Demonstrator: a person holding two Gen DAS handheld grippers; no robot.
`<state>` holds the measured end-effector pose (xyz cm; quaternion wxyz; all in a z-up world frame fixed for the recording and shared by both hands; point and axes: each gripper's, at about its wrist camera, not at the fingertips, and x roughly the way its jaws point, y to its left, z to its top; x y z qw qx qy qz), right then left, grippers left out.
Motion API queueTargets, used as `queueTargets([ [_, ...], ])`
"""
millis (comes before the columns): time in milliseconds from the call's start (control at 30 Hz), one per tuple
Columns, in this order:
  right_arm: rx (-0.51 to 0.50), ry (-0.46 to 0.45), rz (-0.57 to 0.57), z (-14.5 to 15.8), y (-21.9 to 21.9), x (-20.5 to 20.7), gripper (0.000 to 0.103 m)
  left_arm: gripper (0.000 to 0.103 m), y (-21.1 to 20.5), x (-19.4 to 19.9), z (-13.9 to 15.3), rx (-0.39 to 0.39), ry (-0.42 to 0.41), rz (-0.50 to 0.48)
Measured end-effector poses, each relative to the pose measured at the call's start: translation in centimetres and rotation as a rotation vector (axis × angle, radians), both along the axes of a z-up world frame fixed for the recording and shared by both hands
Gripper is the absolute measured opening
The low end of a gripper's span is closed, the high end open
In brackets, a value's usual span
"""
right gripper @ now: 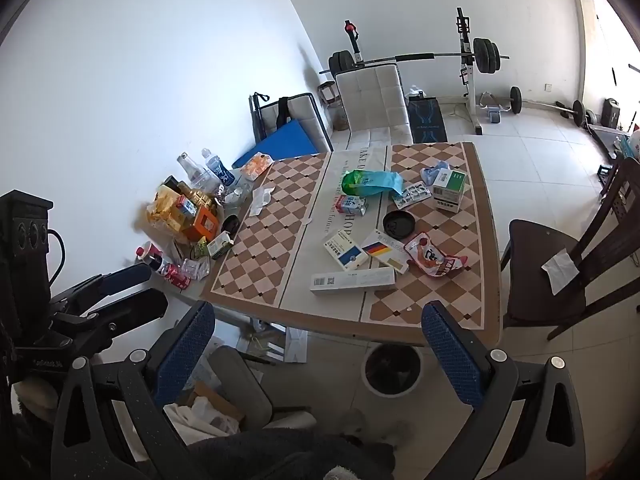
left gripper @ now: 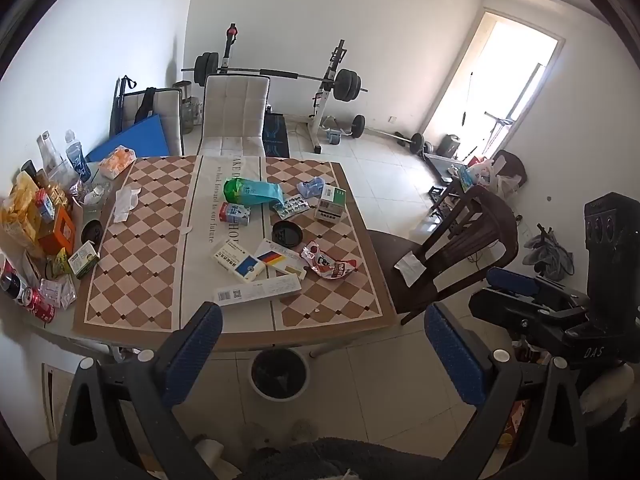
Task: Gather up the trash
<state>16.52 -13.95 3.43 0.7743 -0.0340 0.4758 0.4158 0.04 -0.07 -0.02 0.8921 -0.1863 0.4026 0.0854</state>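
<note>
Holding both tools short of the surface (left gripper: 132, 312), you have the left gripper (left gripper: 322, 350) and the right gripper (right gripper: 318, 350) spread wide with nothing between their pads. Below the near edge, a round bin (left gripper: 279, 374) sits on the floor. Farther on, the trash lies scattered: a long white box (left gripper: 258, 290), a red wrapper (left gripper: 328, 266), then a green-and-blue bag (left gripper: 252, 192).
</note>
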Motion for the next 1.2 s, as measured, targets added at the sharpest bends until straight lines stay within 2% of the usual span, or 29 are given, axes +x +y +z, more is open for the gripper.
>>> queueTargets([
  [533,0.005,0.005,0.002,-0.6,1.3,-0.9,0.103,0.103,-0.3,-1.3,-1.6,-0.022,-0.002,0.009],
  [1200,0.002,0.015,0.012,-1.1,1.3,-0.7,0.103,0.103,0.6,-1.1,-1.6,-0.034,0.006,0.016],
])
